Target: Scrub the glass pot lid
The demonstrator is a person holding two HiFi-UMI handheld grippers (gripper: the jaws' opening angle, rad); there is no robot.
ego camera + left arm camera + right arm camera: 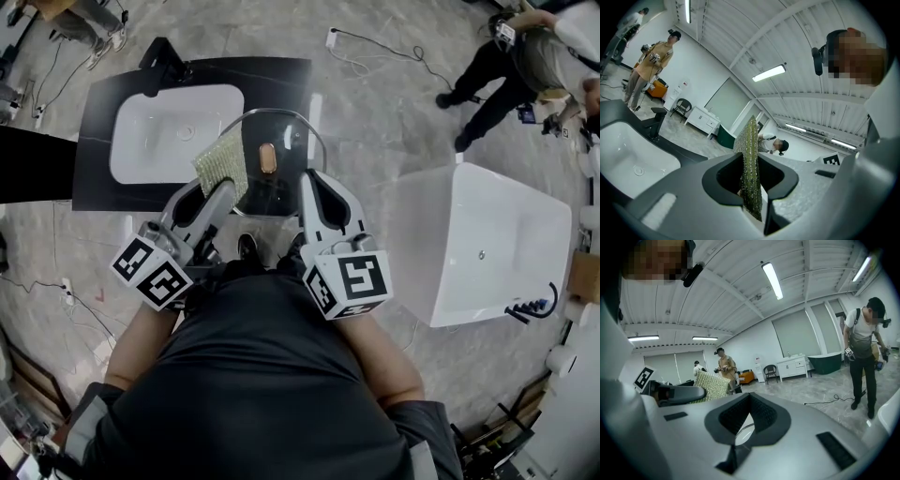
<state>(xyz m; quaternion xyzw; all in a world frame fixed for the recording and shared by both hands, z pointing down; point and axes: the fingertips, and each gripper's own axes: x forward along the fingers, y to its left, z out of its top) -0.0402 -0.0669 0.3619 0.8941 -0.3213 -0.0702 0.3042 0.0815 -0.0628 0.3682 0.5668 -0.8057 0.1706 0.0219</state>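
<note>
Left claw (221,190) clamps scrub pad (222,161) by lid (281,131); right claw (307,180) apparently pinches lid's rim, steadying it for scrubbing.

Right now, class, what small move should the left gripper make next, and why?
Probably sweep the scrub pad across the glass lid toward its knob. The left gripper clamps the scrub pad at the glass lid's left edge; the right gripper holds the glass lid.
</note>
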